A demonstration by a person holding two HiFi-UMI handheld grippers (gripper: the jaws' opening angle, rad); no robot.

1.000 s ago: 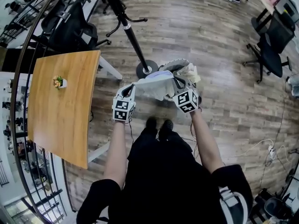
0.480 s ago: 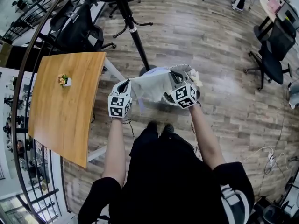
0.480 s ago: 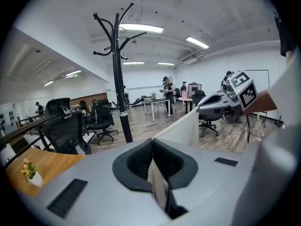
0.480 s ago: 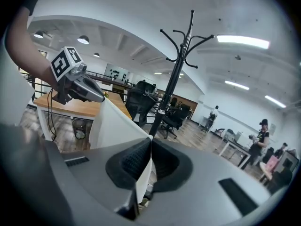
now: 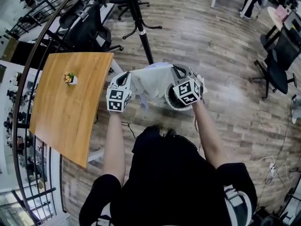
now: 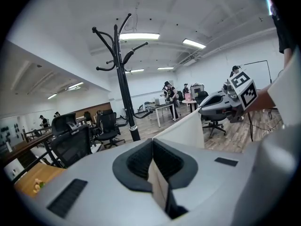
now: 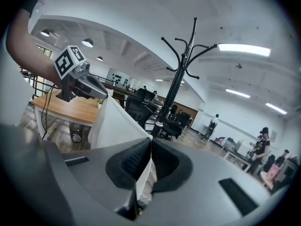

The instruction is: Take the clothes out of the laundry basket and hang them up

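Both the left gripper (image 5: 124,80) and right gripper (image 5: 178,73) are clamped on the pale cloth (image 5: 153,81), stretched between them just above the basket (image 5: 170,102); it looks light and floppy, so pinching the top corners seems right.

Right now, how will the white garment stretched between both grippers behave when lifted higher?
Probably floppy: the white garment sags and folds between the left gripper and right gripper. Likely light, since pinched edges alone carry it.
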